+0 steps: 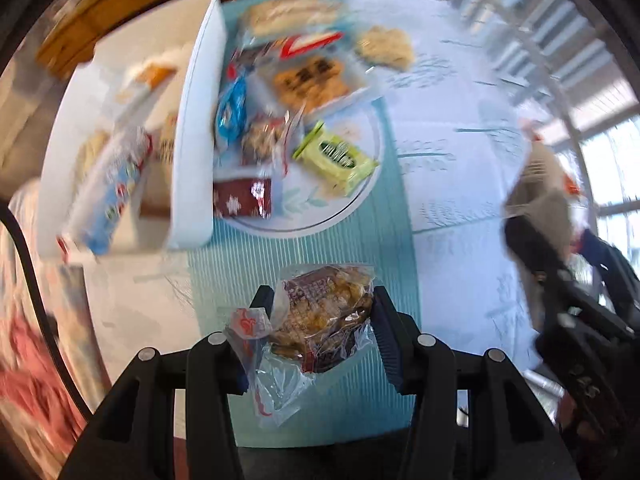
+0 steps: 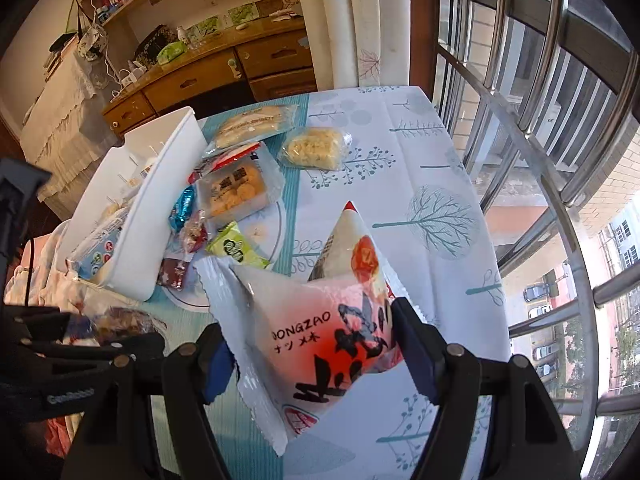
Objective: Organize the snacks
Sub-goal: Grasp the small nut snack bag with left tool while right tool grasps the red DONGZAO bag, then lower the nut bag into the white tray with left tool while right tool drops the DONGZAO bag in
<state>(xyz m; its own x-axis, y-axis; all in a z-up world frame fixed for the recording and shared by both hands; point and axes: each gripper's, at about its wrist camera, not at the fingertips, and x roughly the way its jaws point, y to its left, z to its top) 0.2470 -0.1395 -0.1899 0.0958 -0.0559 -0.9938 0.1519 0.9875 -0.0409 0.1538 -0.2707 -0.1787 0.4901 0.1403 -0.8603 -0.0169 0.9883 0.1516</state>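
My left gripper [image 1: 320, 312] is shut on a clear-wrapped brown snack [image 1: 324, 316] and hangs above the teal table runner, pointing straight down. My right gripper [image 2: 316, 344] is shut on a puffy white and red packet [image 2: 324, 328] marked with black characters, held above the tablecloth. A white bin [image 1: 192, 120] [image 2: 160, 200] with several packets inside stands at the left. Beside it a plate [image 1: 352, 200] carries a green packet [image 1: 336, 156] [image 2: 234, 248], a cookie tray pack [image 1: 308, 80] [image 2: 238, 192], a blue candy [image 1: 230, 112] and a dark red packet [image 1: 244, 198].
A pale rice-cake packet [image 2: 316, 148] and a long sandwich-like pack [image 2: 252, 122] lie on the tree-print tablecloth [image 2: 420, 160] beyond the plate. A window with metal bars [image 2: 540, 120] runs along the right. A wooden dresser [image 2: 208, 72] stands behind the table.
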